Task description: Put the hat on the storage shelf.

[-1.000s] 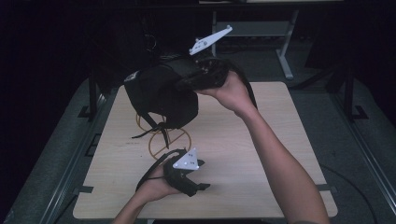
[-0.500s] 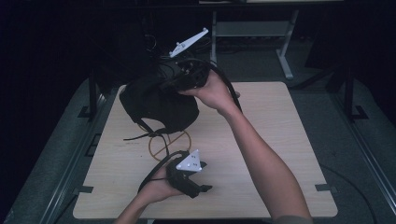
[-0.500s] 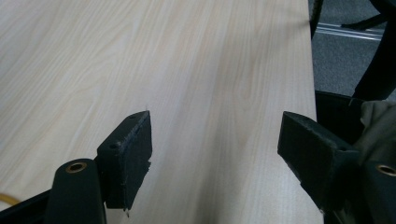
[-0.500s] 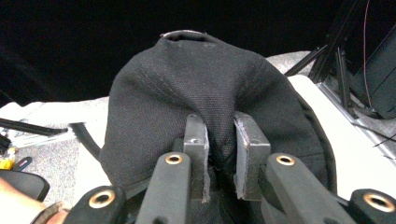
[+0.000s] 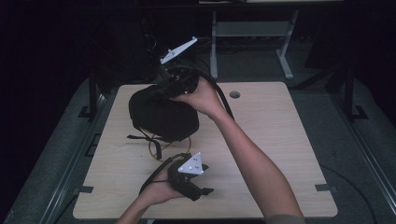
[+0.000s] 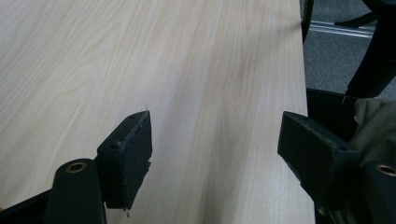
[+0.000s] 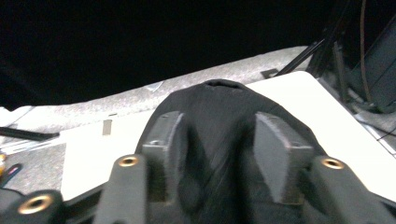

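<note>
Right tool [image 7: 215, 140] lower now, just half-opened, astride black bag [image 5: 161, 114].

Light wooden table [image 5: 280, 140], grey floor [image 5: 355, 154]
</note>
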